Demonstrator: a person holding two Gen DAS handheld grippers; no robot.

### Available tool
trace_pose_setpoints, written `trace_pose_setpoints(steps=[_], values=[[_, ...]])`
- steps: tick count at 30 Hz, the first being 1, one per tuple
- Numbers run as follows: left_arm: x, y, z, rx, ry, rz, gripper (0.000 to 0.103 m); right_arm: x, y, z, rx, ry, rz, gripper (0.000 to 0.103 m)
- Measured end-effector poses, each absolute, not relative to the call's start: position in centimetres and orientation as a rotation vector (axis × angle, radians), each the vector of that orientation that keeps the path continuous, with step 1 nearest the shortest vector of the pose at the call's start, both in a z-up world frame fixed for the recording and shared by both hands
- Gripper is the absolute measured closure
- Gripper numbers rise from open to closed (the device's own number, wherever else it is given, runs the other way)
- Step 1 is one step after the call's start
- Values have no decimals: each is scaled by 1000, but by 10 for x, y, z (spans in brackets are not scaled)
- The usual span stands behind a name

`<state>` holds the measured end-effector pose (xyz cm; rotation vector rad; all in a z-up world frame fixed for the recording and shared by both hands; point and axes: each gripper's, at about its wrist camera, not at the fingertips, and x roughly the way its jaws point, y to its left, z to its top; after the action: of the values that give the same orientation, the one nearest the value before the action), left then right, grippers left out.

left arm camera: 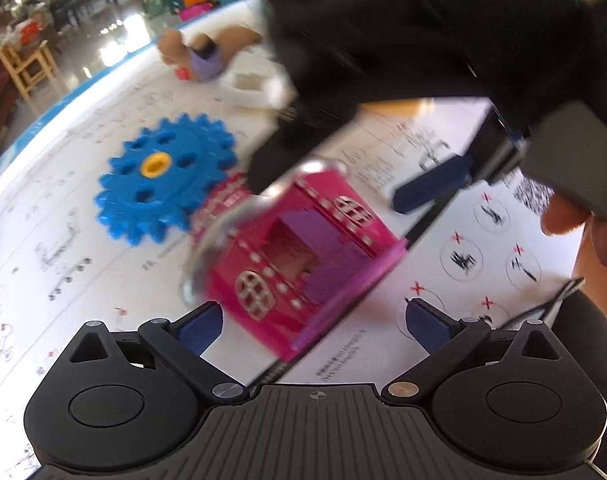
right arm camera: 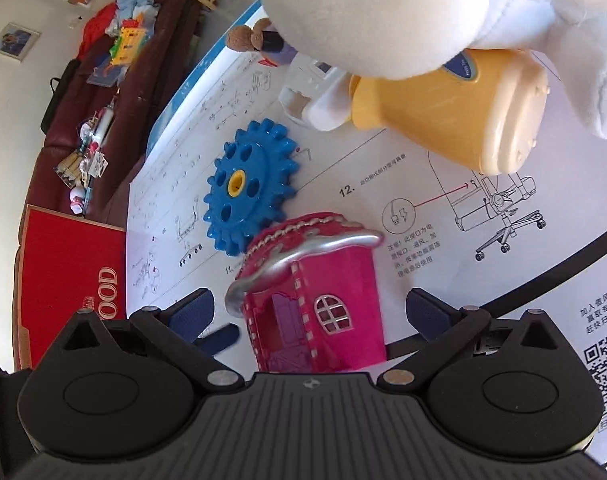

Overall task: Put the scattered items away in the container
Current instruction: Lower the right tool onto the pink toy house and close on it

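Observation:
A pink toy house with a silver roof trim lies tipped on the paper-covered table; it also shows in the right wrist view. My left gripper is open, its jaws on either side of the house. My right gripper is open around the house from the other side; one of its blue fingers shows in the left wrist view beyond the house. A blue gear with a yellow hub lies beside the house, also in the right wrist view.
A yellow cup lies on its side under a white plush toy. A white plastic piece and a small brown doll lie farther back. A red box sits at the table's left edge.

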<state>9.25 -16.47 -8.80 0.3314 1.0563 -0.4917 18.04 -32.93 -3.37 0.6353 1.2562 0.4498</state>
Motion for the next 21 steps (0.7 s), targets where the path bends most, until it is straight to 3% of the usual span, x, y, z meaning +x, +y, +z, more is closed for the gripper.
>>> trace_pose_setpoints(steps=[3, 6, 9, 21], values=[[92, -165, -90, 325, 1042, -478, 2, 177, -319, -32, 640, 1258, 478, 0], [94, -155, -86, 303, 1018, -454, 21, 172, -308, -26, 530, 1239, 486, 0], [100, -138, -80, 218, 1049, -480, 39, 169, -304, -22, 429, 1219, 457, 9], [108, -108, -48, -62, 1077, -470, 37, 167, -322, -25, 509, 1219, 421, 20]])
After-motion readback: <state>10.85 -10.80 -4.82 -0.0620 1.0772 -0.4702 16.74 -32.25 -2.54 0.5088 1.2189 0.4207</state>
